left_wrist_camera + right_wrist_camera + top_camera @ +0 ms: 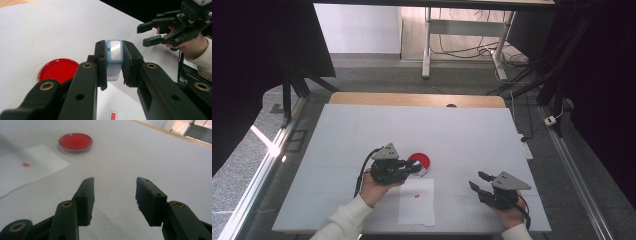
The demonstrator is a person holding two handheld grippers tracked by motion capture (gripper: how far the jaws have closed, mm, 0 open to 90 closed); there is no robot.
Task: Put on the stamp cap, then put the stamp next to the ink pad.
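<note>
Pale blue plastic with a shiny silver face: the small block (114, 56) looks light, rigid and smooth, so it could slip or twist if pinched only at a corner. The left gripper (114, 65) is clamped on it across its two flat sides, lifted clear of the white table (362, 135), just above the red round dish (58, 70). Those flat sides seem the safest place to hold; the glossy face is best left untouched. The right gripper (115, 200) stands partly open with nothing between its jaws, well apart to the side, beyond the white paper sheet (417, 205) with its little red mark (416, 196)
</note>
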